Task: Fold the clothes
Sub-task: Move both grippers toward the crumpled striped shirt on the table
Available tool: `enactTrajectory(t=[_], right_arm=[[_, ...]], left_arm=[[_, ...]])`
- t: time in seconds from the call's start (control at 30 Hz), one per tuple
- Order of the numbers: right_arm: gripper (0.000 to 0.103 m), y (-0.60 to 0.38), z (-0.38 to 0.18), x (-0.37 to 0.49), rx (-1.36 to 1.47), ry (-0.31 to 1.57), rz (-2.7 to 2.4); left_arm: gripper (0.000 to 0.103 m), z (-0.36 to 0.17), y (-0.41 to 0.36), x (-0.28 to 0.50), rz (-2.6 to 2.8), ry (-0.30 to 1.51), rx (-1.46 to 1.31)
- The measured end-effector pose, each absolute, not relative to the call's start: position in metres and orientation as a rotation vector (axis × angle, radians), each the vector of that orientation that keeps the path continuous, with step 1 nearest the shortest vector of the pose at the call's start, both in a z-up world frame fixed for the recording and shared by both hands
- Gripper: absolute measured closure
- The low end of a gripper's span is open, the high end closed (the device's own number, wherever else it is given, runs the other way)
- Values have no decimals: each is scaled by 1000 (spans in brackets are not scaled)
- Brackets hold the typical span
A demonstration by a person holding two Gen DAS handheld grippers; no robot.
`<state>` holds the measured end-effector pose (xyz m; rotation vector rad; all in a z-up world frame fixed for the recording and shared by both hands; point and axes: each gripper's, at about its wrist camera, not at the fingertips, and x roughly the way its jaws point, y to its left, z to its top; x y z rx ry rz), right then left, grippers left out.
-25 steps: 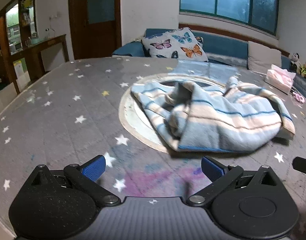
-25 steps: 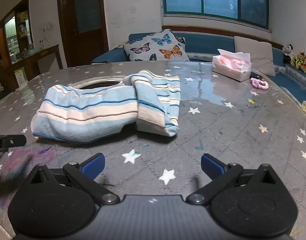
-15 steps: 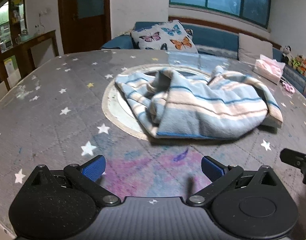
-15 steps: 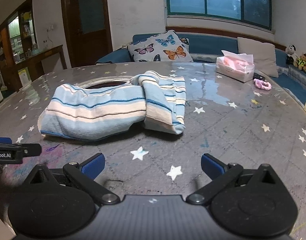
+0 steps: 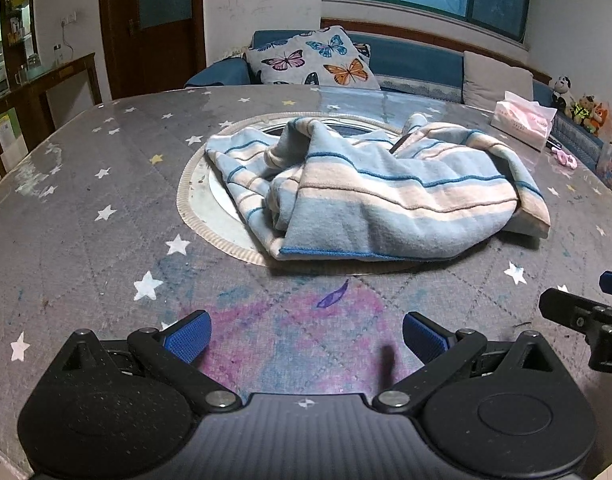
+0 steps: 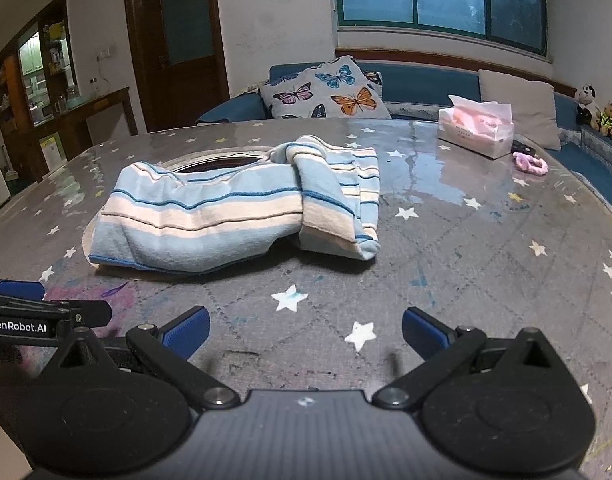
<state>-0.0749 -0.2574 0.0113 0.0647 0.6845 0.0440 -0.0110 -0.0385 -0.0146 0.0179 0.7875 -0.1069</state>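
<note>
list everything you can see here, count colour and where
garment: 1, blue and cream stripes, crumpled mid-table over the round insert
table: 1, grey with white stars
round insert: 1, pale, table centre
tissue pack: 1, pink, far right of table
scrunchie: 1, pink, beside the tissue pack
butterfly cushion: 1, grey, on the sofa
sofa: 1, blue, behind the table
soft toys: several, far right
left gripper: 1, black with blue pads, open, empty
right gripper: 1, same, open, empty

Home living room: sofa [image 6: 421,80], butterfly cushion [image 6: 325,90]
</note>
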Motion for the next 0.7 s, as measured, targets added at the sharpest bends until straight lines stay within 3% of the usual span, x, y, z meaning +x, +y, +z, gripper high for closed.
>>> enactTrajectory(t=[0.7], right_arm=[[0, -253, 8, -61, 50, 711, 64]], left_arm=[[0, -20, -47, 7, -108, 838, 23]])
